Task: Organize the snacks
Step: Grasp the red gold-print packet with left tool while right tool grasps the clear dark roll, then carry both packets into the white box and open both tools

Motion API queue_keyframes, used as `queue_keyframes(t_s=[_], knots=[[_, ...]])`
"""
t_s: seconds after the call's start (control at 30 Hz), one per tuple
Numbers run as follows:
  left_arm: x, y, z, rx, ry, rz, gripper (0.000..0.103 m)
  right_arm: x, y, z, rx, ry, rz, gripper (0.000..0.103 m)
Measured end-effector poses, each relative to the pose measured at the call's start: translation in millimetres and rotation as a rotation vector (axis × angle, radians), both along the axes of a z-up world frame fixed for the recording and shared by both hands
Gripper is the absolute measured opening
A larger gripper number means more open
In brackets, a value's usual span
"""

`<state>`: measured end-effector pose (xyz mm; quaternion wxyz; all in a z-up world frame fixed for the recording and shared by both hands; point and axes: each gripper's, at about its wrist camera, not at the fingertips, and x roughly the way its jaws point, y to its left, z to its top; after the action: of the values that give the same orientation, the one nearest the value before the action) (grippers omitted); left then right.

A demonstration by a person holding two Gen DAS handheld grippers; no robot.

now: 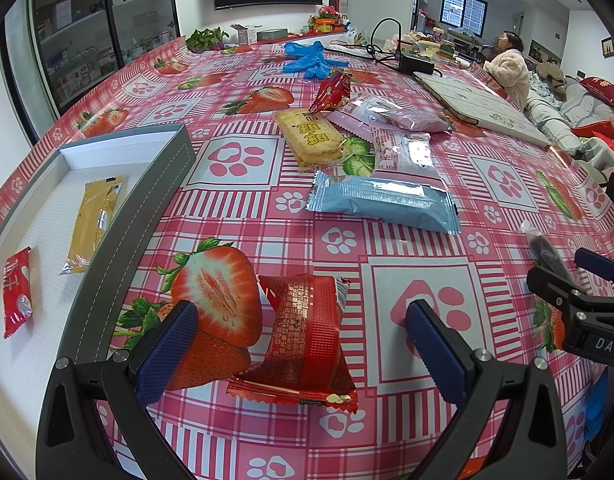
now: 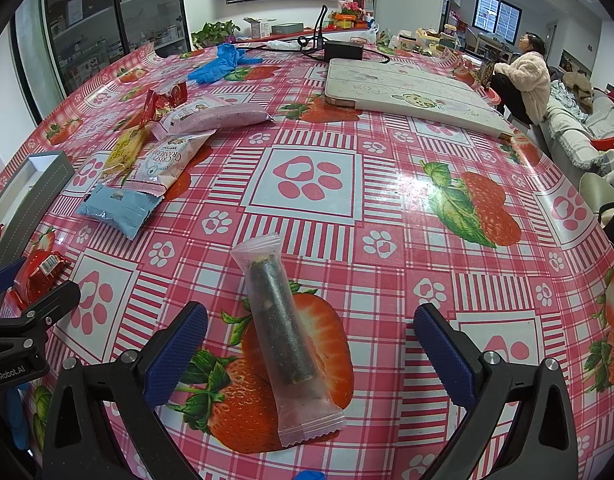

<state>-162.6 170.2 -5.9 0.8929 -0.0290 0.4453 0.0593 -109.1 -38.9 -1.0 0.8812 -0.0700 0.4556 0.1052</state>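
Bright, even daylight in both views, partly from the window [image 1: 463, 12] at the far right, with only faint, soft shadows under the snack packets. White glare on the glossy tablecloth [image 2: 411, 178] near the middle of the right wrist view, paler sheen along its far left edge in the left wrist view, and reflections on the glass cabinet [image 1: 107, 28]. Strong fisheye bending, the table bulging like a dome, 4 black corners per picture; sharp up close, slightly soft far back.
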Motion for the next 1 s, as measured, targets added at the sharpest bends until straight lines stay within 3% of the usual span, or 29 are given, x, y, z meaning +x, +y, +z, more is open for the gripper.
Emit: queue_keyframes(t_s=[0.27, 0.33, 0.37, 0.43, 0.47, 0.5, 0.6, 0.67, 1.0], knots=[[-3.1, -1.9, 3.3, -0.004, 0.041, 0.014, 0.099, 4.2, 1.2, 2.0, -0.020, 0.063, 0.007, 0.100], [-4.1, -4.5, 6.1, -0.009, 0.054, 0.005, 0.092, 2.7, 1.0, 5.2, -0.023, 0.072, 0.027, 0.082], [-4.3, -6.8, 8.4, -0.012, 0.062, -0.007, 0.083, 1.7, 1.6, 7.1, -0.025, 0.074, 0.040, 0.075], [-4.4, -13.6, 13.3, -0.012, 0.069, -0.035, 0.057, 0.3, 4.6, 12.1, -0.029, 0.087, 0.079, 0.040], [-4.2, -16.3, 15.3, -0.014, 0.075, -0.052, 0.042, 0.3, 5.8, 13.2, -0.032, 0.095, 0.087, 0.032], [-3.9, -18.0, 16.0, -0.021, 0.087, -0.061, 0.041, 0.4, 6.6, 13.8, -0.028, 0.104, 0.094, 0.021], [-8.7, -15.3, 19.2, -0.083, 0.093, -0.071, 0.041, -0.8, 5.8, 14.9, -0.006, 0.123, 0.098, 0.016], [-15.6, -9.2, 24.9, -0.129, 0.078, -0.068, 0.040, -3.4, 1.9, 18.8, 0.077, 0.154, 0.114, 0.016], [-27.1, 17.6, 72.3, -0.118, -0.018, -0.040, 0.041, -11.8, 36.4, 56.4, 0.172, 0.131, 0.211, 0.016]])
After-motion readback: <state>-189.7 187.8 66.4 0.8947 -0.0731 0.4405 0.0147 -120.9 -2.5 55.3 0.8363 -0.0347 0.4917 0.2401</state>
